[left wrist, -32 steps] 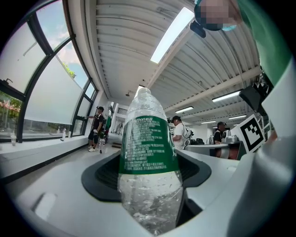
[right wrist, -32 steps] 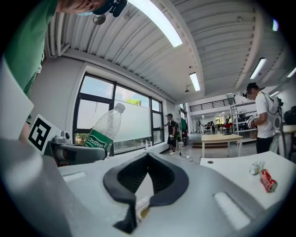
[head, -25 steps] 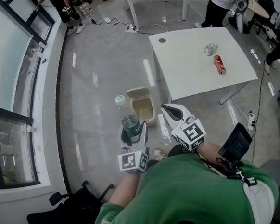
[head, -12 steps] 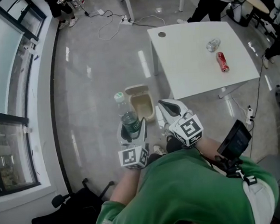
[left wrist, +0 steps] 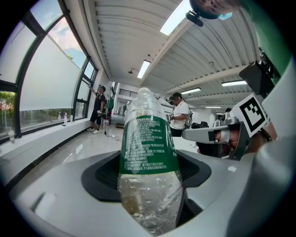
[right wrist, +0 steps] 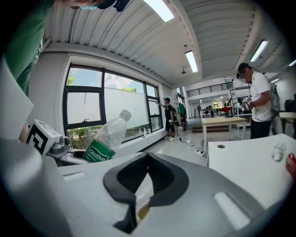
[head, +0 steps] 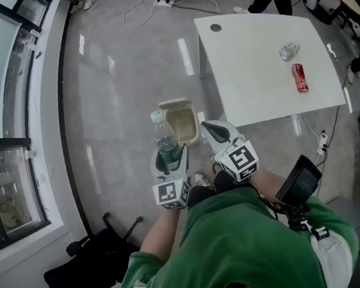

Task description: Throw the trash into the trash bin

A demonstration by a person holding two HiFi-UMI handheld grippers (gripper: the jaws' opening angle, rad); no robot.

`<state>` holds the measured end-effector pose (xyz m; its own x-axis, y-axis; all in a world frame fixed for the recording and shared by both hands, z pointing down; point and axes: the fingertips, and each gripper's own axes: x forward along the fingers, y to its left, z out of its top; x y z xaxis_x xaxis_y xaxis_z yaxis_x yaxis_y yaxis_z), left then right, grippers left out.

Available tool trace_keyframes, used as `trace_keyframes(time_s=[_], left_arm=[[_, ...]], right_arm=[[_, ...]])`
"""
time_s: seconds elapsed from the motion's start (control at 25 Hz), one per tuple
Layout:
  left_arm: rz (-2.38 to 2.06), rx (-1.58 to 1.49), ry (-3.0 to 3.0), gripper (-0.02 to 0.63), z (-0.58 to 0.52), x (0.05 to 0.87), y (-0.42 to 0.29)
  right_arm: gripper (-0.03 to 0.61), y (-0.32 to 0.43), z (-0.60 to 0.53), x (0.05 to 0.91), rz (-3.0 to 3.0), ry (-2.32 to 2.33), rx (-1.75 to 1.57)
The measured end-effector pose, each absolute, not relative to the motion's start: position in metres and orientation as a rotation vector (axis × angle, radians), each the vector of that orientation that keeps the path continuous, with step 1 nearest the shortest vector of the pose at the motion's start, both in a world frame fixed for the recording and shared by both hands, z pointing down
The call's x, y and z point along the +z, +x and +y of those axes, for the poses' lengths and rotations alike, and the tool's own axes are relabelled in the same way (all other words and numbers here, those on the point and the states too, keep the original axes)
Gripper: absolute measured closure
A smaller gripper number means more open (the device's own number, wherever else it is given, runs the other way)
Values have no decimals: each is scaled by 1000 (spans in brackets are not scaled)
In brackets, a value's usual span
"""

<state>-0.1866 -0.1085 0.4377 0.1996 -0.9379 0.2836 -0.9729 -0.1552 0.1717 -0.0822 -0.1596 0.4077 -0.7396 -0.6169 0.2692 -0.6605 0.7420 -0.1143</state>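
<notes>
My left gripper (head: 169,161) is shut on a clear plastic bottle (head: 165,141) with a green label, which stands upright with its cap up. In the left gripper view the bottle (left wrist: 147,139) fills the space between the jaws of my left gripper (left wrist: 148,178). A beige trash bin (head: 182,122) stands on the floor just ahead with its lid open; the bottle is at its left edge. My right gripper (head: 215,131) is to the right of the bin, shut with nothing in it. In the right gripper view the pads of my right gripper (right wrist: 147,159) meet.
A white table (head: 255,72) stands to the right of the bin, with a crushed bottle (head: 289,51) and a red can (head: 299,78) on it. A black chair (head: 84,266) is behind me at the lower left. Windows (head: 7,154) line the left wall. Cables (head: 150,0) lie on the far floor.
Both grippers have sunk and moved forward towards the bin. The bottle stays gripped in the left one. The right one stays shut.
</notes>
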Motion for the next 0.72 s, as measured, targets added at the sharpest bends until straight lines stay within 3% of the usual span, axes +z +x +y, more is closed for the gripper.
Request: trace_keyframes(time_s=[0.72], left_arm=[[-1686, 465, 1945, 268, -129, 602, -196]], right_arm=[[575, -114, -176, 555, -2582, 852, 518]])
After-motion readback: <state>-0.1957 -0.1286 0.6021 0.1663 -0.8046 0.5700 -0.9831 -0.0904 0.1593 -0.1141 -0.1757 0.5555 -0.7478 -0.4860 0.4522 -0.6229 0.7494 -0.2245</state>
